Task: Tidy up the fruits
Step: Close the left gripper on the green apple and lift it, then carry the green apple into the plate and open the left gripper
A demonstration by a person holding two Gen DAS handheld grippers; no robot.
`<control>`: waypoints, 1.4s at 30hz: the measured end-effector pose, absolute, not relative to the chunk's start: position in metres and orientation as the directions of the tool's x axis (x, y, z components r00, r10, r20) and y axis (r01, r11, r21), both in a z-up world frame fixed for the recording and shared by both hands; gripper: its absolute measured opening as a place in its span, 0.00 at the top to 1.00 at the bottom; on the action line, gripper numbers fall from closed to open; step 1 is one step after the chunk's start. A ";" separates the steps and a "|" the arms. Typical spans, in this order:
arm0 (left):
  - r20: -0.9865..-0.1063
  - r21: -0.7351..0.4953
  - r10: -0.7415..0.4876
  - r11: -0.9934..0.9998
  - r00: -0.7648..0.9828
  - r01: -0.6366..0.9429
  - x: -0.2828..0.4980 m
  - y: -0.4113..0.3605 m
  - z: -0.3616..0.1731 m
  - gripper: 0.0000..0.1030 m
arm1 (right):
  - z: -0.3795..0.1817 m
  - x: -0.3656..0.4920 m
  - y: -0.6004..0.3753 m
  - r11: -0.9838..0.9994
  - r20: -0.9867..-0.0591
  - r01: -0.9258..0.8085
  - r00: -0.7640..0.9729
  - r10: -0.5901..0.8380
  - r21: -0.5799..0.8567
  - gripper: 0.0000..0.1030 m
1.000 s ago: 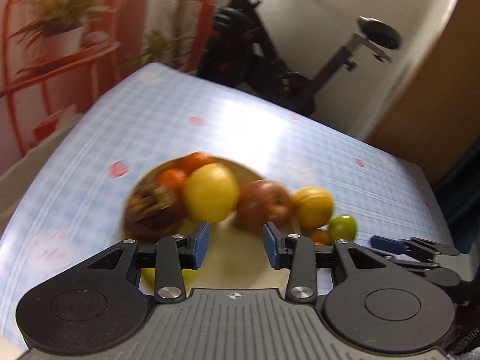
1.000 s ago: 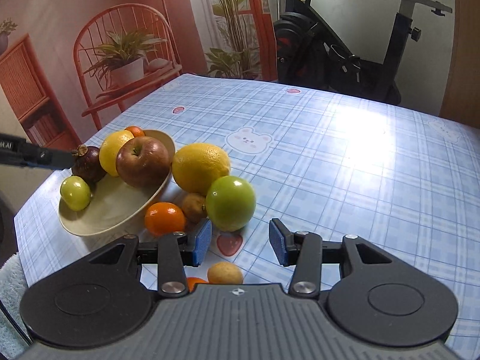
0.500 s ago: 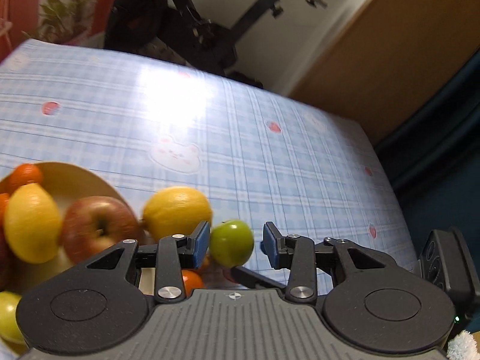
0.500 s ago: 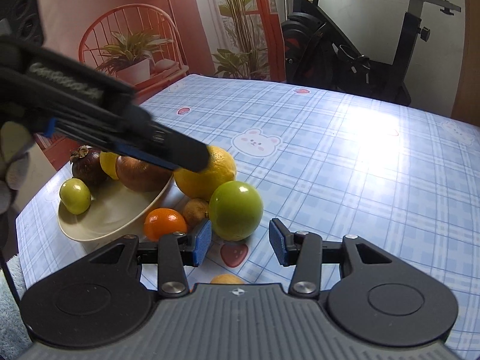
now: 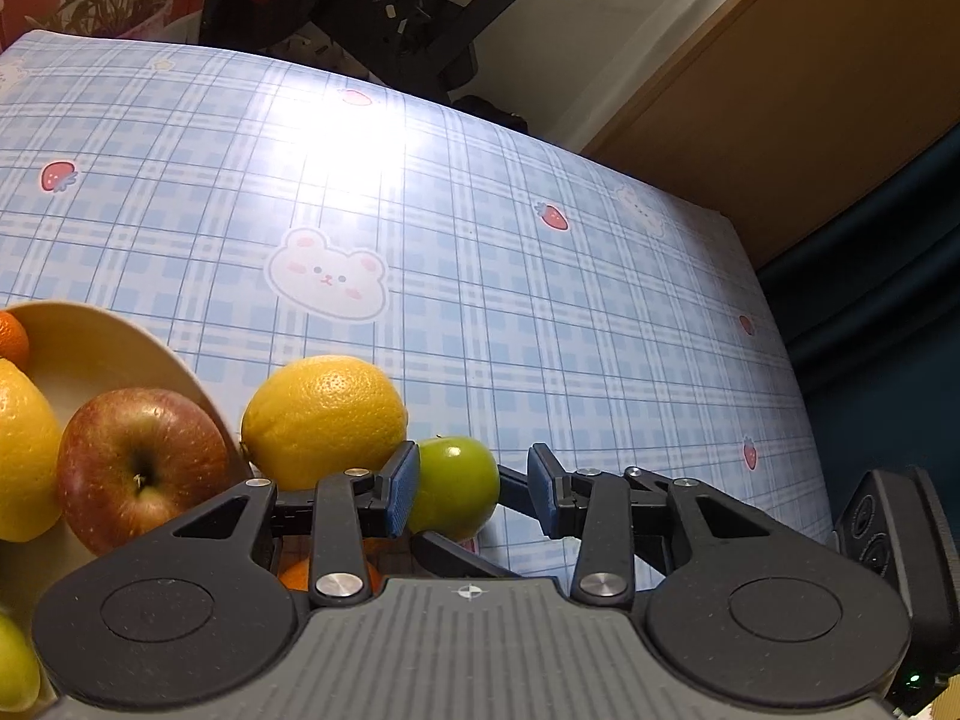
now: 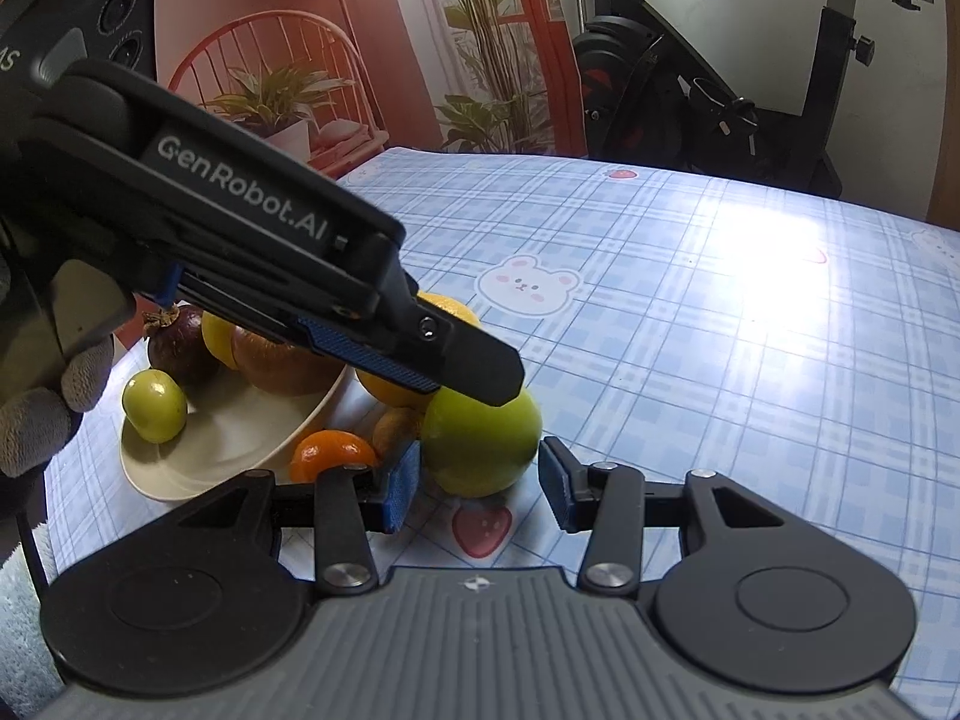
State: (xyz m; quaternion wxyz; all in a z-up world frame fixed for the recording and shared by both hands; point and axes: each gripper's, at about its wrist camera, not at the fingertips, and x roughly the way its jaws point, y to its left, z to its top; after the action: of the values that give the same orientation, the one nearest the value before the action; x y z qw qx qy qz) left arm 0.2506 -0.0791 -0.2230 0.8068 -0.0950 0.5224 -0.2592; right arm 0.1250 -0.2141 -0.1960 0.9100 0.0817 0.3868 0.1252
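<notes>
Over the last second we had swung our left hand-held gripper [image 5: 471, 489] away from the bowl [image 5: 114, 348] and brought it down over the green apple [image 5: 456, 489]. A second earlier its camera faced the bowl's contents head on; now the green apple sat between its blue pads, the left pad just beside the fruit, the right pad clearly apart from it. So the left jaws stood open, around the apple but not yet clamped.

Our right hand-held gripper [image 6: 478, 483] had also crept closer to the same apple [image 6: 480, 444], which lay on the desk [image 6: 720, 330] just ahead of its parted fingers; it gripped nothing. Seen from there, the left tool's finger crossed over the apple's top.

The apple rested on the desk, touching the big lemon [image 5: 324, 420] and near a small orange [image 6: 333, 453], outside the bowl that already held the red apple [image 5: 141, 468]. We judged both tools now aimed at one fruit, so one should yield before any squeeze.
</notes>
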 end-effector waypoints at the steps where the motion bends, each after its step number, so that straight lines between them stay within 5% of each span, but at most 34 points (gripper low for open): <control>1: -0.793 -0.424 -0.519 0.846 0.320 0.322 0.252 -0.080 -0.223 0.60 | -0.197 0.126 -0.215 0.955 -0.685 -0.163 0.667 0.293 0.249 0.53; 42: -0.765 -0.428 -0.478 0.878 0.432 0.214 0.190 0.049 -0.182 0.61 | -0.183 0.140 -0.114 0.901 -0.691 -0.368 0.590 0.418 0.230 0.55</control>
State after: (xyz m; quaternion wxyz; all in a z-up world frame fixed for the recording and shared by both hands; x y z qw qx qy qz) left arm 0.1897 0.0489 -0.1822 0.8354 -0.1346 0.4911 -0.2071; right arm 0.1399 -0.1143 -0.1829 0.8910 0.0313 0.3956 0.2205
